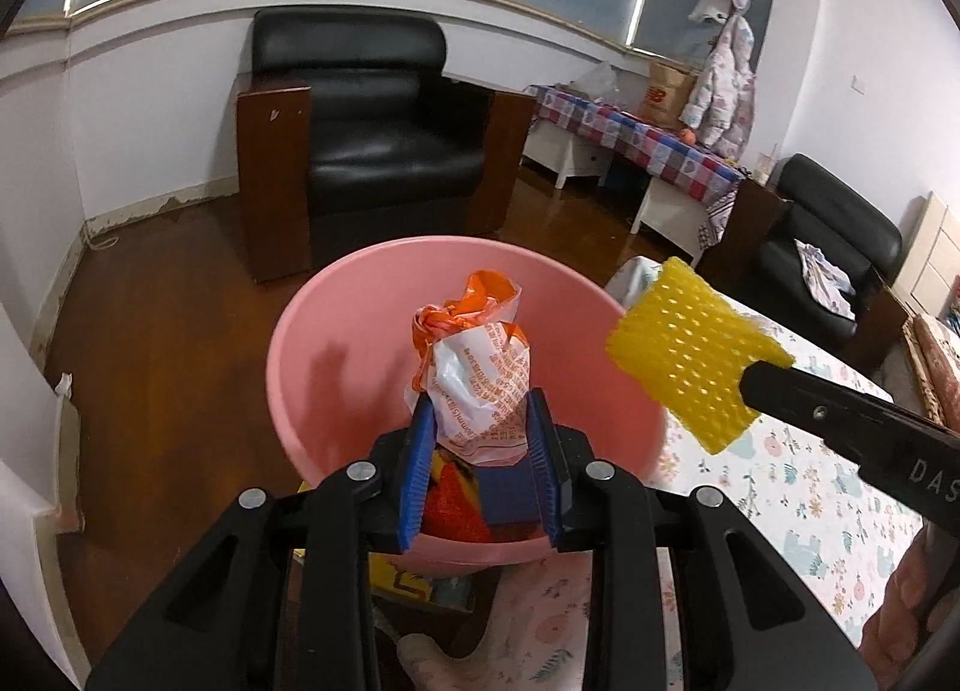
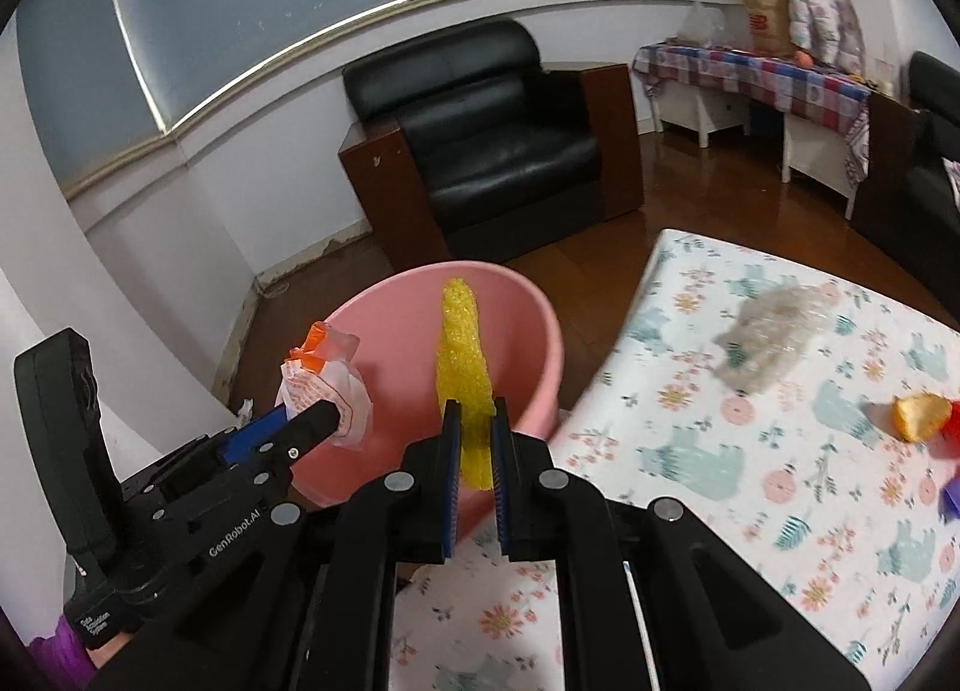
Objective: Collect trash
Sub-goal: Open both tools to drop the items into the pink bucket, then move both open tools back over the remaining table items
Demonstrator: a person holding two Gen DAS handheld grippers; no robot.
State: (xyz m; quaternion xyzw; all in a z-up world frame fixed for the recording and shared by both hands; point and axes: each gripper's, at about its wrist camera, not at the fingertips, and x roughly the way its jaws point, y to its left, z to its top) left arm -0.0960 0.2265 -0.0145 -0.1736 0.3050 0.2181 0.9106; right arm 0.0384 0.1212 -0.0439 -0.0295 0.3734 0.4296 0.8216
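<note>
A pink bin stands beside the floral-cloth table; it also shows in the right wrist view. My left gripper is shut on a crumpled white and orange plastic bag and holds it above the bin's opening; the bag also shows in the right wrist view. My right gripper is shut on a yellow foam net at the bin's right rim; the net also shows in the left wrist view. Orange and blue trash lies in the bin.
On the table lie a clear crumpled wrapper, an orange peel, and red and purple bits at the right edge. A black armchair stands behind the bin. A side table with checked cloth is at the back right.
</note>
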